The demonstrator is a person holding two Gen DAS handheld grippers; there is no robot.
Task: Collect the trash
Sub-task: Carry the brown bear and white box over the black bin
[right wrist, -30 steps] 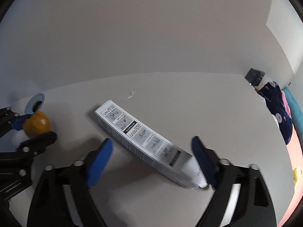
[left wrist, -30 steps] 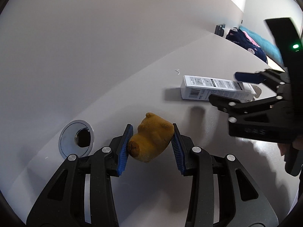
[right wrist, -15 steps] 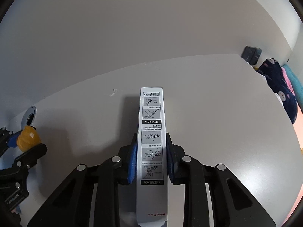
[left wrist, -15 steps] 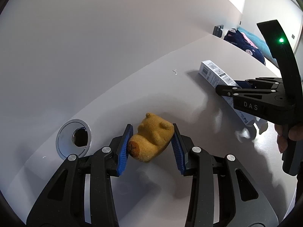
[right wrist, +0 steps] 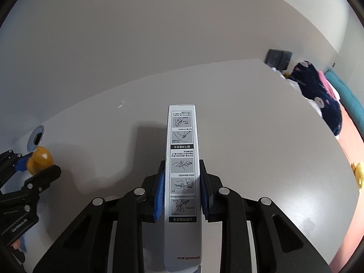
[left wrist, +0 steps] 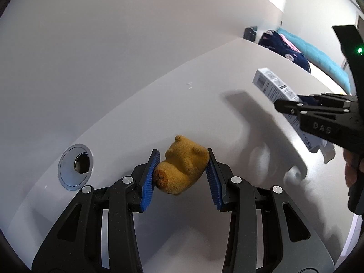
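My left gripper [left wrist: 182, 177] is shut on a fuzzy yellow bear-shaped toy [left wrist: 182, 170], held just above the white table [left wrist: 182, 104]. My right gripper [right wrist: 180, 193] is shut on a long white printed carton [right wrist: 182, 159], which lies lengthwise between the blue pads and sticks out ahead, lifted off the table. In the left wrist view the carton [left wrist: 270, 86] and right gripper [left wrist: 318, 116] are at the right. In the right wrist view the toy [right wrist: 39, 159] and left gripper [right wrist: 25, 173] show at the far left.
A round metal cable grommet [left wrist: 75, 166] is set in the table left of the toy. A small white scrap [left wrist: 189, 85] lies near the wall. A dark blue patterned cloth [right wrist: 318, 95] and teal bedding [left wrist: 323, 59] lie beyond the table's right edge.
My right gripper closed on the carton, turned it lengthwise and lifted it off the table. My left gripper kept its hold on the yellow toy.
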